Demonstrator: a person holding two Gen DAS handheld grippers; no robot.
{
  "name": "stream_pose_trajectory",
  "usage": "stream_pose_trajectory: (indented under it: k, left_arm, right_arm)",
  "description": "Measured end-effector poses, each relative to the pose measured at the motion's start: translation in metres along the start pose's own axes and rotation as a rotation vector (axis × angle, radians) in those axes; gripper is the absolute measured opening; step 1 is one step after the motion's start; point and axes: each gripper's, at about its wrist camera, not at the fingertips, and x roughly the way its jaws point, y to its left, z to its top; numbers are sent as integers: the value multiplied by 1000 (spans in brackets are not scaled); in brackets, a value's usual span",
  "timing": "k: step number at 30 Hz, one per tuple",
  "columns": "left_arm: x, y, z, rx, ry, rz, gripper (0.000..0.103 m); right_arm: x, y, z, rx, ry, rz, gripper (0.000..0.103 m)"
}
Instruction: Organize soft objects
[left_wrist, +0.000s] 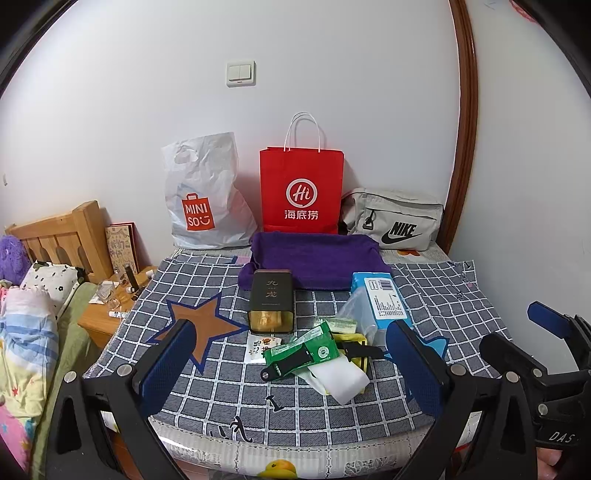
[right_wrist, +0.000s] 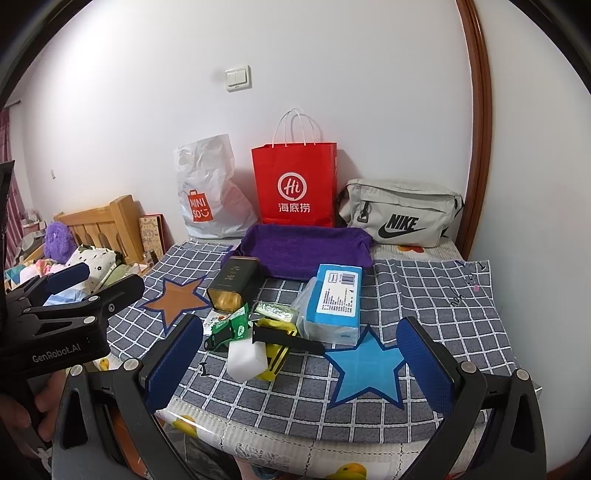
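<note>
A folded purple towel (left_wrist: 314, 260) lies at the back of the checked table cloth (left_wrist: 207, 387), also in the right wrist view (right_wrist: 303, 251). In front of it sit a dark tea tin (left_wrist: 271, 301), a blue tissue pack (left_wrist: 384, 299), a green sachet (left_wrist: 303, 349), a white foam block (left_wrist: 341, 380) and a black strap (left_wrist: 288, 365). My left gripper (left_wrist: 291, 369) is open, near the table's front edge, short of the pile. My right gripper (right_wrist: 301, 363) is open too, just right of the left one, with the foam block (right_wrist: 247, 360) between its fingers' line of sight.
A white Miniso plastic bag (left_wrist: 205, 199), a red paper bag (left_wrist: 301, 192) and a grey Nike pouch (left_wrist: 395, 221) stand against the wall behind the towel. A wooden bed with bedding (left_wrist: 29, 314) and a nightstand (left_wrist: 107, 317) lie left of the table.
</note>
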Motion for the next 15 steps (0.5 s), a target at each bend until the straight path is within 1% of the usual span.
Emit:
stream_pose_trajectory:
  k: [10, 15]
  left_arm:
    - [0, 1, 3, 1, 4, 9, 103]
    - [20, 12, 7, -26, 40, 18, 103]
  right_arm:
    - [5, -1, -2, 3, -9, 15, 103]
    - [19, -4, -5, 4, 8, 33, 103]
